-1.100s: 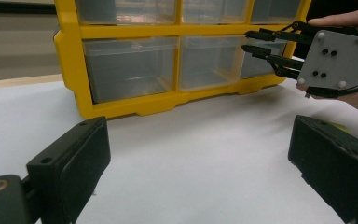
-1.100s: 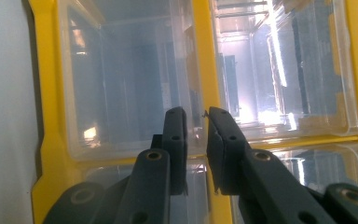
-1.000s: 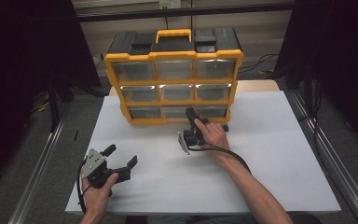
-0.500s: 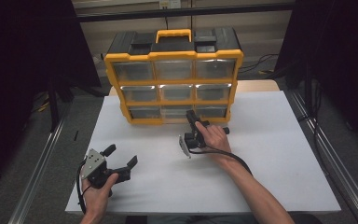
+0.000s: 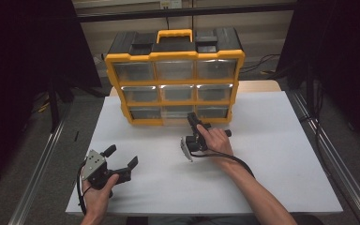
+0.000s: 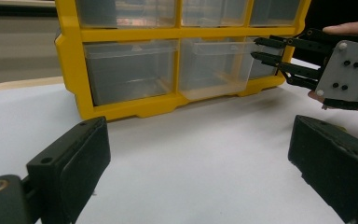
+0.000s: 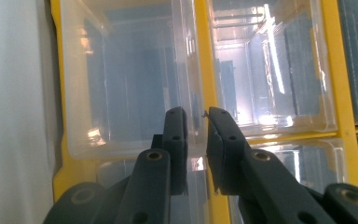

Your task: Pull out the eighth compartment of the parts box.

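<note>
White table top (image 5: pixel 272 173) carries everything, and it runs wide under both of the person's forearms. Toward its far edge stands a yellow and black drawer cabinet (image 5: pixel 175 55) with a yellow carry handle (image 5: pixel 174 33) on top and three rows of three clear drawers. The middle drawer of the bottom row (image 6: pixel 214 70) sticks out a little from the frame, ahead of its neighbours.

The right gripper (image 5: pixel 193 123) is at that drawer's front, turned on its side in the right hand (image 5: pixel 215 140). In the right gripper view its jaws stand close together with a thin clear plastic edge of the drawer front between them, and the pads look pressed on it, so it holds the drawer by its front lip. The left gripper view shows the same jaws reaching the drawer's right front corner.

Nearer the person, well apart from the cabinet, the left gripper (image 5: pixel 120 157) rests low over the bare table in the left hand (image 5: pixel 98 197). Its jaws stand wide apart with nothing between them.
</note>
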